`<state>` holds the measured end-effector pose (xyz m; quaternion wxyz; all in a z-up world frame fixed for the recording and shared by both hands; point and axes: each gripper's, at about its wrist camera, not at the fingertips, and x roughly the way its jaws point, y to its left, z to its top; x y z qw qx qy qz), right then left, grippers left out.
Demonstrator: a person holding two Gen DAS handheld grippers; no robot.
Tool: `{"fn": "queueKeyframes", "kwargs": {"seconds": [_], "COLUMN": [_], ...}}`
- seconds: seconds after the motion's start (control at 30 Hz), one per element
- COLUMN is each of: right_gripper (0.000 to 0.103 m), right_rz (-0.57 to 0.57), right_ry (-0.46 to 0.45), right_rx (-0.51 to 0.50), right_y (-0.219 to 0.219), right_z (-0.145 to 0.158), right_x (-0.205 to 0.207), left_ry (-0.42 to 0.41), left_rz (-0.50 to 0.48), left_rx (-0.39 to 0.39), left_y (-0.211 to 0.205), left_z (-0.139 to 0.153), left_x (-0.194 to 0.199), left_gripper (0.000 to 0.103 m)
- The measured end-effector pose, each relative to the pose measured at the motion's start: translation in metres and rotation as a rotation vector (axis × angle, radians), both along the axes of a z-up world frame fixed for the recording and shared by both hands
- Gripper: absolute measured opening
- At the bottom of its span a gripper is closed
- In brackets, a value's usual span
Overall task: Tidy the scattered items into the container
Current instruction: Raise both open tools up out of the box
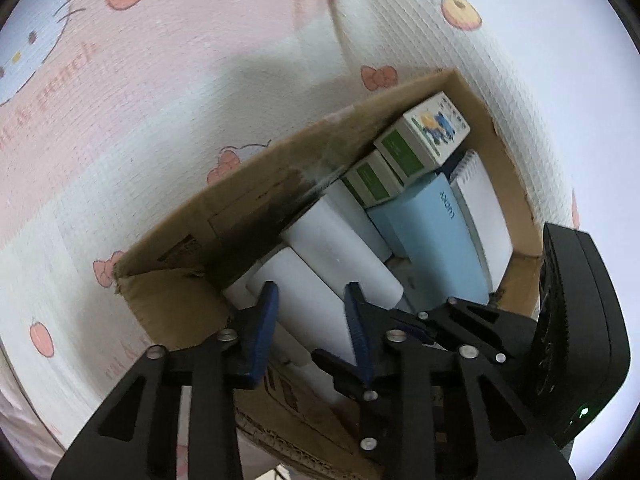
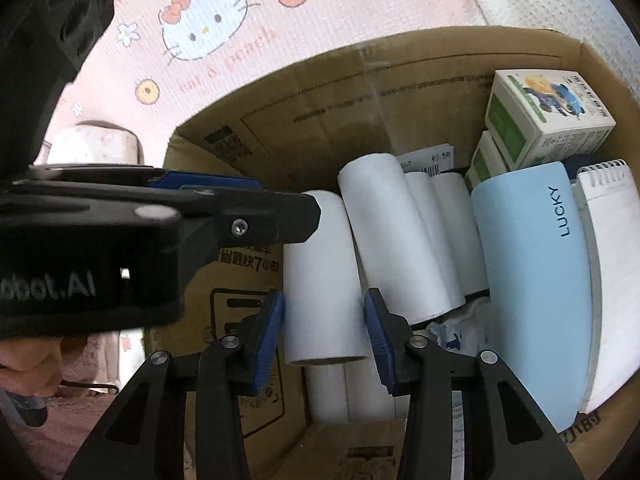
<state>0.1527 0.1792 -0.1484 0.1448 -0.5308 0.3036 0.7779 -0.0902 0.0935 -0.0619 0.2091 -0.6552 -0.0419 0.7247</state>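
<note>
The right claw (image 2: pixel 325 334) is over the cardboard box (image 2: pixel 280 92), and its two blue pads sit on either side of a white roll (image 2: pixel 320 280). The left pad touches the roll's side. The right pad looks just beside it, with a thin gap, so I cannot tell for sure if the roll is squeezed or just let go. I think this is the putting-in step: the roll is being laid down with the others.

The left claw (image 1: pixel 310 320) is spread wide with nothing in it. It hangs over the near end of the box, above the white rolls (image 1: pixel 340 256). In the right wrist view it reaches in from 9 o'clock, just above the roll.

The box is pretty full. More white rolls lie under and beside the first one. At 3 o'clock from them is a light blue case (image 2: pixel 536 280) that says LUCKY, and past it a spiral notebook (image 2: pixel 612 256) leaning on the box wall. At 1 o'clock are two small green and white boxes (image 2: pixel 548 116), one on top of the other.

Next, I think the right claw needs to spread its pads wide and lift straight up, so the roll stays put. There is not much room. The box wall is close at 9 o'clock, another roll is close at 3 o'clock, and the left claw is near too. Going sideways could bump things.

The box sits on a pink cartoon cat mat (image 2: pixel 208 28). No loose items show on it in these views.
</note>
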Motion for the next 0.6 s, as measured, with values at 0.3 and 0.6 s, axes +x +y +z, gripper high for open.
{"fn": "queueKeyframes", "kwargs": {"seconds": [0.3,0.6], "right_gripper": [0.041,0.05], "right_rz": [-0.054,-0.167], "right_ry": [0.032,0.047], "right_rx": [0.079,0.092], "right_y": [0.005,0.015], "right_z": [0.013,0.043], "right_x": [-0.003,0.027], "left_ry": [0.006,-0.005], "left_rz": [-0.046,-0.097], "left_rx": [-0.027,-0.012], "left_y": [0.0,-0.011], "left_z": [-0.003,0.004], "left_x": [0.003,0.009], "left_gripper": [0.031,0.044]}}
